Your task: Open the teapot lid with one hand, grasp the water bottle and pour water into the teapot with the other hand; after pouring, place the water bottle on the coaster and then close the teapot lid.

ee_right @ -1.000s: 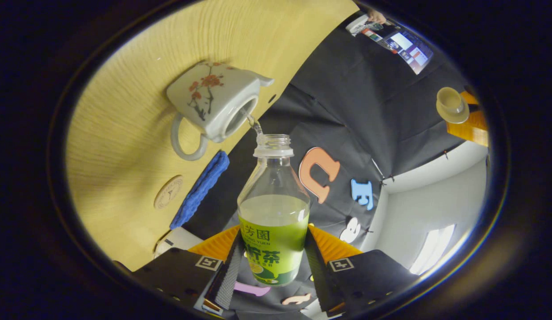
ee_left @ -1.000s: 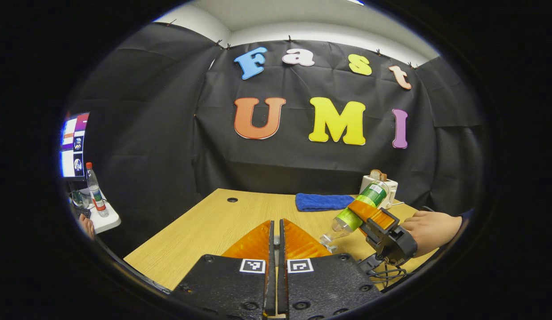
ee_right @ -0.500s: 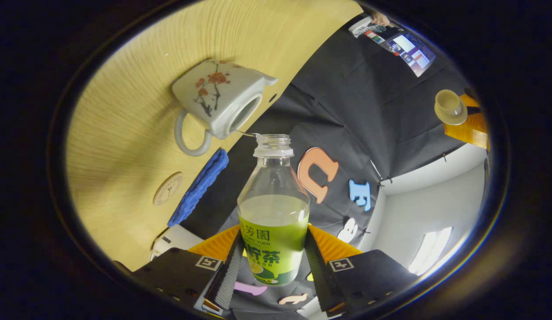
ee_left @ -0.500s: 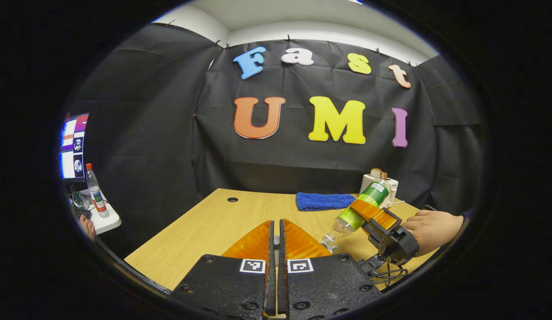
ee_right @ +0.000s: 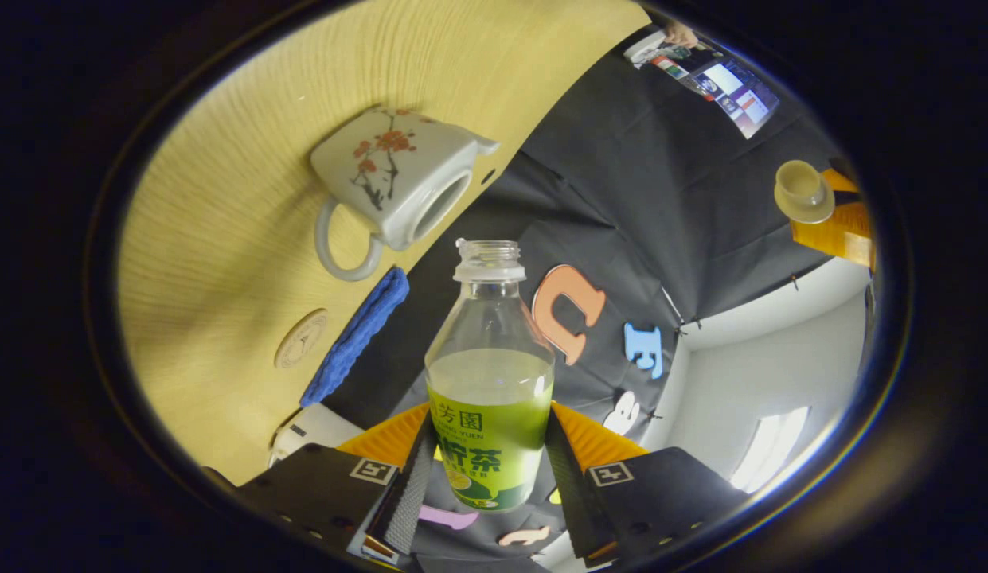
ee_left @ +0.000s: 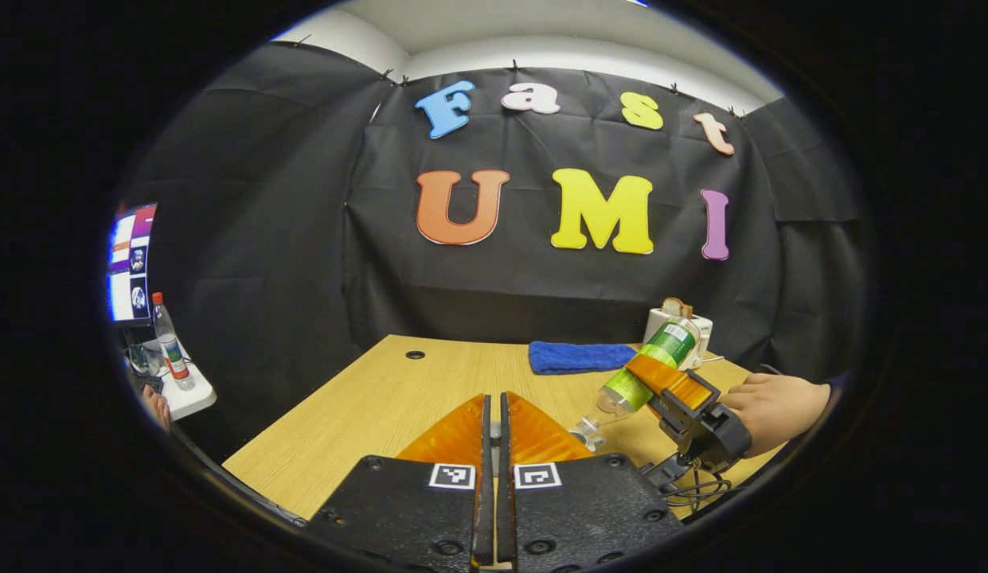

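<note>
The right claw (ee_right: pixel 484 469) grips the bottle (ee_right: pixel 489 382), tilted near the open teapot (ee_right: pixel 398 187) on the table (ee_right: pixel 247 159). The left claw (ee_right: pixel 840 227) holds the lid (ee_right: pixel 804 191) aside.

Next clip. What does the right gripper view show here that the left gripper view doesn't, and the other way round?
Right gripper view: the open teapot, the round coaster beside the blue cloth, and the teapot lid at the left gripper's fingertips. Left gripper view: the hand holding the right gripper, and a red-capped bottle on a side table. Shared: the water bottle clamped in the right gripper, the blue cloth, the white appliance, the wooden table.
</note>
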